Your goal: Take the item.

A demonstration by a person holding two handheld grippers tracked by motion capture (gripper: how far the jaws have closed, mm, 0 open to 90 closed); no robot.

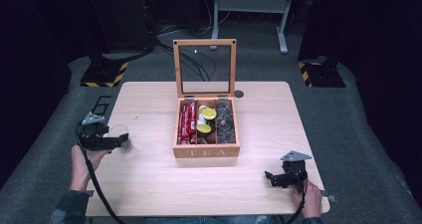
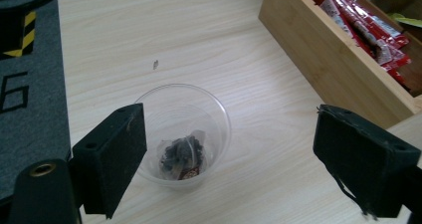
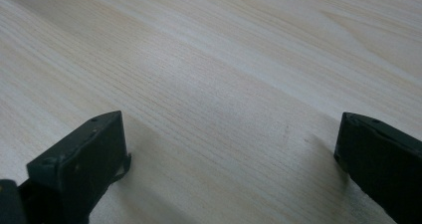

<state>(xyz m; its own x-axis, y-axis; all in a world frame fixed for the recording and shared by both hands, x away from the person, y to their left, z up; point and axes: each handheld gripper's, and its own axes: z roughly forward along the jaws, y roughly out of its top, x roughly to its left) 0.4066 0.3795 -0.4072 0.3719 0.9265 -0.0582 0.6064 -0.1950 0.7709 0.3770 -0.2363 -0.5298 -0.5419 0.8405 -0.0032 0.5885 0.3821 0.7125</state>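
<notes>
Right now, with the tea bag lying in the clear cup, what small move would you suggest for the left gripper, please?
Probably lift the left gripper away: its jaws stand open, and the tea bag lies free in the clear cup, touching neither pad.

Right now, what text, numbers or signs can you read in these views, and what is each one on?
"TEA": on the front of the wooden box.
"6": on the grey floor mat left of the table, cut off at the edge of the left gripper view.
Red packets in the box: print too small and blurred to read.
Tea bag in the clear cup: no readable text.
</notes>
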